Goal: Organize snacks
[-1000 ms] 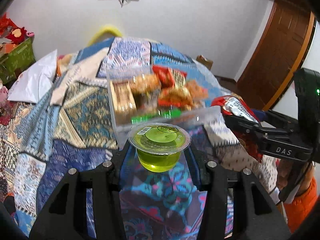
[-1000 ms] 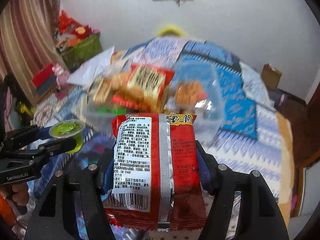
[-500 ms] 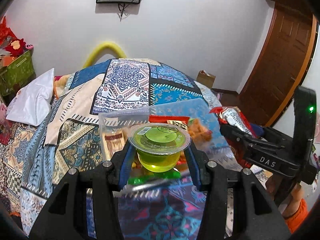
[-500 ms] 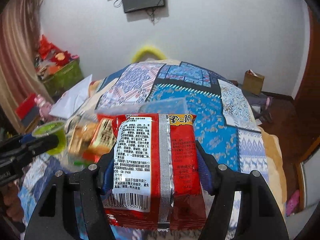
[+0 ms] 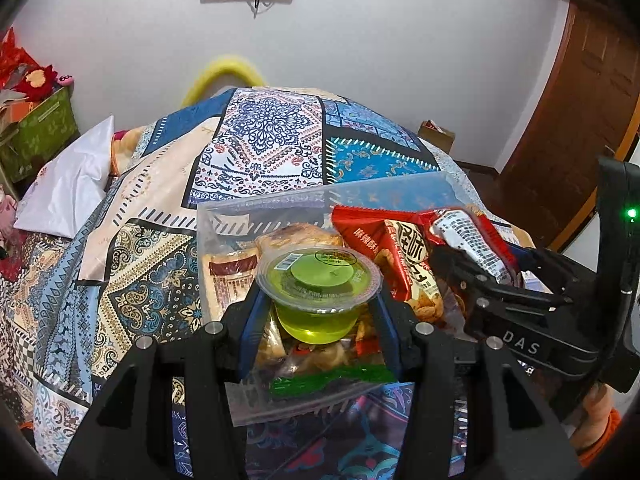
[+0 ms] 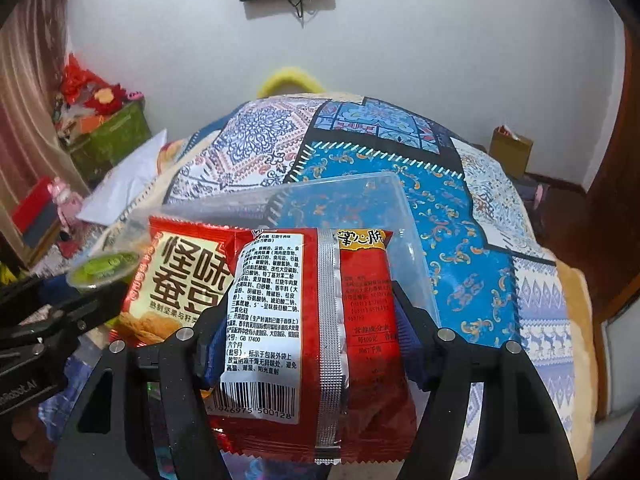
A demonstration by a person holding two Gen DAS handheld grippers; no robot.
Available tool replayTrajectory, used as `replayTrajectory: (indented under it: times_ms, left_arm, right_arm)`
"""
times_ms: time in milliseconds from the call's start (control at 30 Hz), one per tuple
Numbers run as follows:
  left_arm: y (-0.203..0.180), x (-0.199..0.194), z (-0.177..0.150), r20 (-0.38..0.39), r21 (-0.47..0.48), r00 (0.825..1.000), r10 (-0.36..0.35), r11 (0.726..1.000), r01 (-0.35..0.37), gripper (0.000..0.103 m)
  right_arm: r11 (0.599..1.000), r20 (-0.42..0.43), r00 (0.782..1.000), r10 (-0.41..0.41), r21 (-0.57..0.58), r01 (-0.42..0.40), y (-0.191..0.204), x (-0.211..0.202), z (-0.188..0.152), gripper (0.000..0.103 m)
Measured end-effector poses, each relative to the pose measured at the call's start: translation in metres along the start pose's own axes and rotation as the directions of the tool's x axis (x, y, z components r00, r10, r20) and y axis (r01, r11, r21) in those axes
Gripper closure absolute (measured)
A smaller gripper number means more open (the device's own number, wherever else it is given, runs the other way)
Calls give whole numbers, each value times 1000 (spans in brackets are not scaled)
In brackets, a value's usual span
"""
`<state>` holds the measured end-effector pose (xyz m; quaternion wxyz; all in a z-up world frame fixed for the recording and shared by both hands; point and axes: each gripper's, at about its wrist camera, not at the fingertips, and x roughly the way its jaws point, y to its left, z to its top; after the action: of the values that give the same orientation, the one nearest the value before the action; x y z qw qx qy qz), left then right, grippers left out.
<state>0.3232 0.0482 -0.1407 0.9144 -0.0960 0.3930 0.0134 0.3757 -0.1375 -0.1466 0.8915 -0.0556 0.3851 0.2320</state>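
Observation:
My left gripper [image 5: 318, 300] is shut on a green jelly cup [image 5: 318, 276] and holds it upright over the near half of a clear plastic box [image 5: 280, 204] filled with several snack packs. My right gripper [image 6: 308, 320] has a red snack packet [image 6: 280, 320] between its pads, over the box's right side [image 6: 360, 188]. Its jaws are opening, and the packet still touches both pads. A red bag with yellow lettering [image 6: 180, 276] lies in the box just left of the packet. The left wrist view shows the right gripper [image 5: 476, 252] and its packet [image 5: 468, 232] at the right.
The box sits on a bed under a patchwork quilt [image 5: 260, 140]. A white pillow [image 5: 68, 188] and a green bin [image 5: 36, 136] lie to the left. A small cardboard box [image 6: 512, 148] and a wooden door [image 5: 560, 120] are to the right, with a yellow hoop [image 5: 228, 70] behind the bed.
Both grippers have moved forward with their loads and now hang over the clear box. The red packet has tilted slightly between the right pads, which stand a little wider.

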Motion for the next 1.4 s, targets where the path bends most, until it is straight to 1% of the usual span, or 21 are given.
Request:
replayTrajectory:
  times_ms: [33,67,133,200,367,467,567,667,733,800,867,900,967,1000,1067,1100,1133,1167,1200,1233,1400]
  left_arm:
    - [1,0,0,-9,-2,1000,0,1000,0,50]
    - [1,0,0,-13,-8,1000,-2,1000,2,44]
    - [4,-5,0,-7,-24,1000,-21,999,21,39]
    - [5,-14,0,2,-30,999,-40,999,40,39]
    - [2,-46,3,52,-17,998,-44,999,45,37]
    - [-1,-73,5,104,-5,993,-49,999,50,37]
    - [-6,-107,5,174,12,984,-45,999,43,37]
    - [-12,-146,2,261,34,965,-36,999,28,37]
    - [-17,-174,-3,325,50,945,-30,999,14,37]
    - [-21,-199,-9,380,61,924,-28,998,6,37]
    - [-23,-224,-16,427,67,904,-34,998,5,37]
    - [-23,-232,-19,440,69,897,-39,998,9,36]
    - [-25,-249,-25,469,72,882,-44,997,12,26]
    - [-25,-259,-29,491,75,870,-48,997,12,24]
    - [-27,-273,-35,520,90,852,-55,996,9,18]
    - [-29,-279,-38,529,97,847,-53,995,2,15]
    - [-30,-283,-39,535,101,843,-51,995,-4,8]
    - [-31,-286,-42,541,104,839,-51,995,-7,3]
    - [-32,-290,-44,550,110,833,-54,994,-8,3]
    - [-33,-293,-46,553,115,831,-56,993,-9,3]
    - [-34,-301,-51,548,116,834,-67,993,4,1]
  right_arm:
    - [1000,-16,1000,-4,3,4,-1,0,0,25]
    - [1000,-24,1000,-4,5,4,-2,0,1,22]
    - [1000,-20,1000,10,8,-10,-5,-7,1,22]
    - [1000,-16,1000,12,9,-12,-6,-15,1,22]
    - [1000,15,1000,26,5,-26,-6,-40,2,22]
    - [999,53,998,34,4,-34,-5,-64,3,22]
    - [999,112,993,48,-4,-48,-3,-98,4,22]
    - [998,178,982,58,-8,-57,1,-131,5,22]
    - [998,226,972,67,-12,-66,4,-156,3,21]
    - [998,282,957,70,-19,-67,9,-183,0,20]
    - [998,328,942,65,-22,-61,13,-204,-4,17]
    - [998,355,933,64,-24,-60,16,-216,-7,16]
    - [998,390,918,67,-26,-62,20,-233,-12,13]
    - [998,405,911,71,-26,-66,21,-240,-14,11]
    - [998,438,896,70,-23,-66,23,-253,-19,0]
    - [998,452,890,67,-22,-64,25,-258,-21,0]
    - [998,461,885,64,-21,-61,27,-261,-23,0]
    - [998,468,882,60,-21,-57,28,-265,-24,0]
    - [998,474,879,59,-20,-57,30,-268,-26,0]
    - [998,478,876,62,-21,-59,31,-270,-27,0]
    - [999,490,870,54,-21,-50,34,-275,-34,0]
